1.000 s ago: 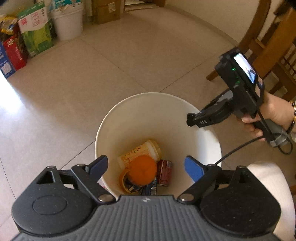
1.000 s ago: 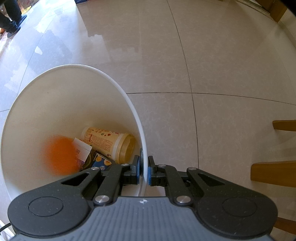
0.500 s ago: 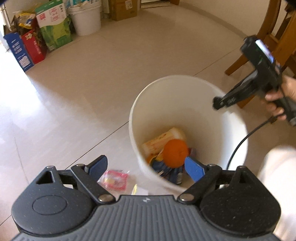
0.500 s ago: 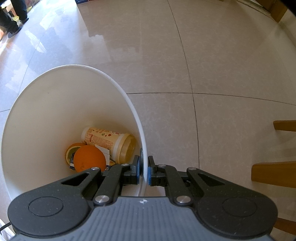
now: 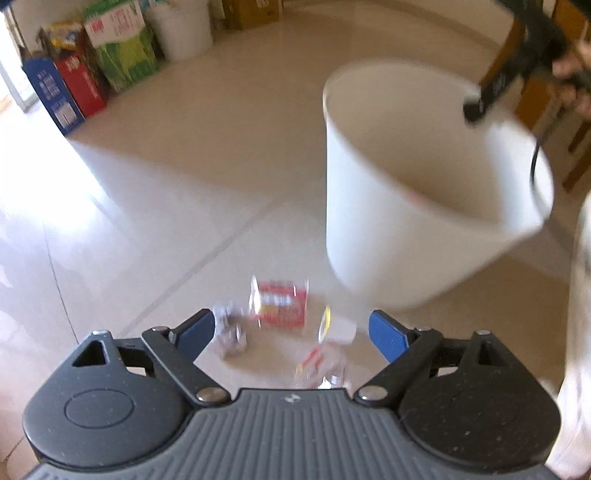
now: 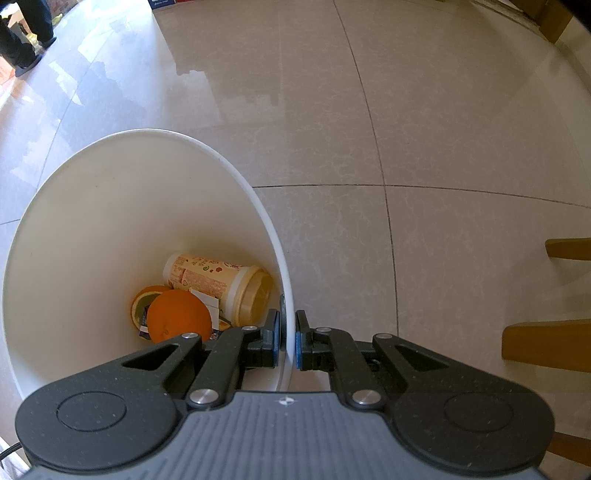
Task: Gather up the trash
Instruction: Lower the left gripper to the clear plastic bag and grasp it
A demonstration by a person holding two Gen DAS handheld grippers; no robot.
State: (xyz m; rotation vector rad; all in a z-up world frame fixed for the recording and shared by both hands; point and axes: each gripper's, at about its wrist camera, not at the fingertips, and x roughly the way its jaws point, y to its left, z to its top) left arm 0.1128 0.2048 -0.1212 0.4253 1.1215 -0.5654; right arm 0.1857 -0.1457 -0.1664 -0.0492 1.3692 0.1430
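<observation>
Bin rim (image 6: 286,295) pinched in right gripper (image 6: 287,341); left gripper (image 5: 291,332) wide, empty

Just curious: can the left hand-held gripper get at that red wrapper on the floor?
Probably yes: the left hand-held gripper is open, and nothing lies between it and the red wrapper; the white bin stands to one side.

The floor (image 5: 192,155) is pale glossy tile with thin grout lines, bright with glare far left of the hand-held gripper. Far ahead and to the left, along the wall, stand a blue carton (image 5: 51,92), a red carton (image 5: 83,83) and a green-and-white box (image 5: 123,55), side by side. Just right of them sits a white pail (image 5: 184,27), then brown cardboard boxes (image 5: 255,13). Wooden chair legs (image 6: 546,345) stand to the right in the right wrist view.
</observation>
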